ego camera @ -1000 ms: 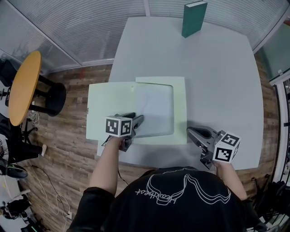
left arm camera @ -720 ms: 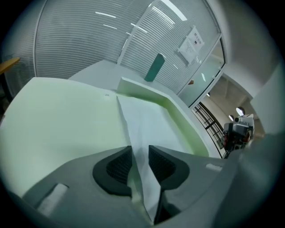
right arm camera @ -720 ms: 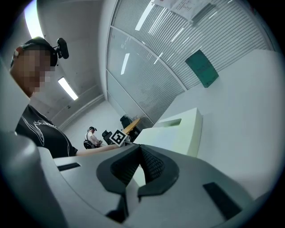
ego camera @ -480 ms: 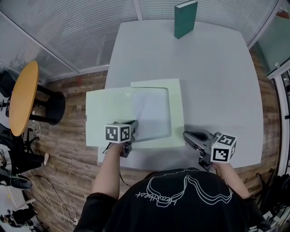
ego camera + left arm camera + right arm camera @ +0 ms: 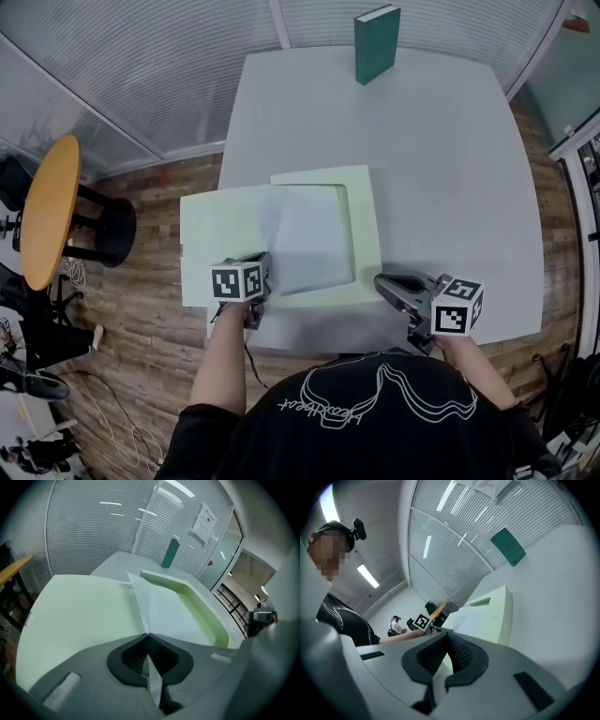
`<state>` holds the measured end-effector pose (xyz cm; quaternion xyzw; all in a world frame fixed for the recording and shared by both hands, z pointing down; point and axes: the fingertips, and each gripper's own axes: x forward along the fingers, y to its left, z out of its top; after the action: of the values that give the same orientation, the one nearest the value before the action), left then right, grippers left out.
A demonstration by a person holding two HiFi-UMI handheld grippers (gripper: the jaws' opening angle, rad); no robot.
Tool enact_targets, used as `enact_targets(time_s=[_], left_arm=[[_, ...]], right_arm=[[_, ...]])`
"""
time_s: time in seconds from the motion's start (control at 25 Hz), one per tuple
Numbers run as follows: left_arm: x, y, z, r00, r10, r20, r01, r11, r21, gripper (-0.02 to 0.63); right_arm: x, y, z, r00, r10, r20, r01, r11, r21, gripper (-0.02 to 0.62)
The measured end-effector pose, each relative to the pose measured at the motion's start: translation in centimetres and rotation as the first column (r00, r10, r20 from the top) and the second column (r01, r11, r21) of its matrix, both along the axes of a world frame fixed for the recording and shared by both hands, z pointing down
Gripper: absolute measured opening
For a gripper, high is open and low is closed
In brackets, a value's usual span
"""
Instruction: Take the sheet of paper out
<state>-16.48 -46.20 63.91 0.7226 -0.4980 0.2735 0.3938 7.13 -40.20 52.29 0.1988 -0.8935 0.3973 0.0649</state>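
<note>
An open pale green folder lies on the grey table, its left flap hanging past the table's left edge. A white sheet of paper lies inside the folder's framed right half, with its left edge lifted. My left gripper is shut on the sheet's near left corner. In the left gripper view the paper runs down into the closed jaws of the left gripper. My right gripper hovers by the folder's near right corner, shut and holding nothing. The right gripper faces the folder.
A dark green book stands upright at the table's far edge. A round wooden side table stands on the floor at the left. Slatted glass walls run behind the table.
The left gripper's jaws have shut on the paper's near left corner and moved a little left, lifting the sheet's left edge. The right gripper has stayed put.
</note>
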Motion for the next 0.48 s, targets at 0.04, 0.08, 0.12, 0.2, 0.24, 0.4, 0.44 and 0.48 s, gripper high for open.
enact_targets(time_s=[0.04, 0.08, 0.12, 0.2, 0.24, 0.4, 0.44, 0.48], left_arm=[[-0.4, 0.1, -0.2, 1.0, -0.007, 0.004, 0.007, 1.0, 0.007, 0.014], [-0.8, 0.3, -0.3, 1.0, -0.015, 0.009, 0.015, 1.0, 0.013, 0.014], [-1.3, 0.5, -0.5, 1.0, -0.025, 0.016, 0.024, 1.0, 0.018, 0.014], [-2.5, 1.1, -0.7, 0.998, -0.043, 0.036, 0.042, 0.999, 0.025, 0.013], [-3.2, 1.5, -0.8, 0.998, -0.051, 0.047, 0.05, 0.998, 0.029, 0.013], [-5.3, 2.5, -1.8, 0.994, -0.078, 0.083, 0.074, 0.996, 0.048, 0.012], [-5.8, 2.7, -2.0, 0.992, -0.083, 0.093, 0.079, 0.996, 0.052, 0.013], [-6.3, 2.9, -2.3, 0.991, -0.09, 0.102, 0.084, 0.995, 0.056, 0.013]], right_arm=[[-0.2, 0.3, -0.1, 1.0, 0.001, 0.0, -0.001, 1.0, -0.001, 0.009], [-0.4, 0.6, -0.2, 1.0, 0.001, 0.001, -0.001, 1.0, -0.001, 0.009], [-0.7, 1.0, -0.3, 1.0, 0.0, 0.002, 0.0, 1.0, -0.001, 0.009], [-1.4, 1.9, -0.7, 1.0, -0.003, 0.003, 0.003, 1.0, 0.001, 0.009], [-1.8, 2.4, -0.8, 1.0, -0.004, 0.004, 0.004, 1.0, 0.002, 0.009], [-2.8, 3.8, -1.4, 1.0, -0.002, 0.007, 0.002, 1.0, -0.001, 0.009], [-3.0, 4.0, -1.5, 1.0, -0.002, 0.008, 0.002, 1.0, 0.0, 0.009], [-3.2, 4.3, -1.6, 1.0, -0.001, 0.008, 0.001, 1.0, 0.001, 0.009]])
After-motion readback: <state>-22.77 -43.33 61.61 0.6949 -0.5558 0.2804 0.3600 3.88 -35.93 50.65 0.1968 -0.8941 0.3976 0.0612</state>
